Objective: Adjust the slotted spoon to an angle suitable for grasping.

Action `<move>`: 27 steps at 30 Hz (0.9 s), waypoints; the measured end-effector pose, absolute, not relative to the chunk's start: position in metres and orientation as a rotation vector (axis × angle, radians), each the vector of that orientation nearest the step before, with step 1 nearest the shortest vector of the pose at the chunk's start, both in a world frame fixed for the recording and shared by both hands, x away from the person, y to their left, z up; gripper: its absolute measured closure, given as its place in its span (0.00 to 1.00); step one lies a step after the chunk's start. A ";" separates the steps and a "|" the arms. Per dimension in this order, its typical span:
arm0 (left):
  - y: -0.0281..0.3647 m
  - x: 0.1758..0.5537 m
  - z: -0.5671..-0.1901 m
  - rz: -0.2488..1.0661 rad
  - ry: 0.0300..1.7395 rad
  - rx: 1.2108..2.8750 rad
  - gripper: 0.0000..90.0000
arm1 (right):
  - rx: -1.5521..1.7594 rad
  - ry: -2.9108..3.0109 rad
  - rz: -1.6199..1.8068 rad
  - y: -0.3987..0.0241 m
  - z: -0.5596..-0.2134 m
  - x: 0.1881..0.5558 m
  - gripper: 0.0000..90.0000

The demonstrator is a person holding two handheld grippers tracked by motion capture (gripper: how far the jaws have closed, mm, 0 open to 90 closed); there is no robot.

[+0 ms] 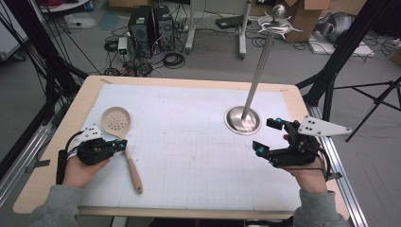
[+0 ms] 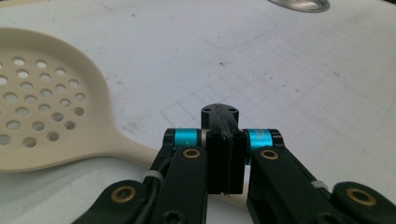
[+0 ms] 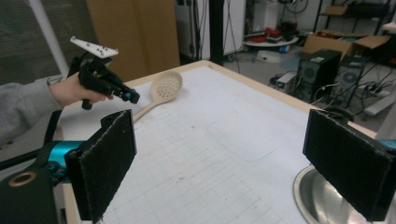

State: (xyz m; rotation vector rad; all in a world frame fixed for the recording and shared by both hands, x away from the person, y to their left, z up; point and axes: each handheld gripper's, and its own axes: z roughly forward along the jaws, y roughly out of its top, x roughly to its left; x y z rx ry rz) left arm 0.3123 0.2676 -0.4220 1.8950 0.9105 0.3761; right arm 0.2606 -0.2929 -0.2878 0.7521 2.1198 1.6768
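Note:
A cream slotted spoon (image 1: 116,120) lies on the left of the white mat, its head far and its handle toward the person. My left gripper (image 1: 122,144) is shut, jaws pressed flat together, with its tips right over the neck of the handle. In the left gripper view the spoon (image 2: 28,102) runs crosswise beneath my shut left gripper (image 2: 219,112) and is not between the pads. My right gripper (image 1: 267,137) stands wide open with nothing in it, just right of the metal stand's round base (image 1: 242,120). The right gripper view shows the spoon (image 3: 166,86) and the left gripper (image 3: 130,97) across the table.
A tall metal pole rises from the base to a hooked top (image 1: 278,19). The base rim (image 3: 317,200) lies just beyond the right jaw. A gridded white mat (image 1: 189,156) covers the wooden table (image 1: 42,175). Tripod legs, computers and cables stand beyond the table.

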 end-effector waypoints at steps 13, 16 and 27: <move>0.266 0.332 -0.438 0.415 0.928 1.962 0.99 | 0.727 2.135 1.673 -0.287 -0.290 0.262 0.10; 0.266 0.333 -0.438 0.418 0.924 1.945 0.99 | 0.732 2.140 1.671 -0.287 -0.291 0.262 0.10; 0.264 0.344 -0.442 0.437 0.920 1.963 0.99 | 0.732 2.151 1.662 -0.287 -0.291 0.255 0.10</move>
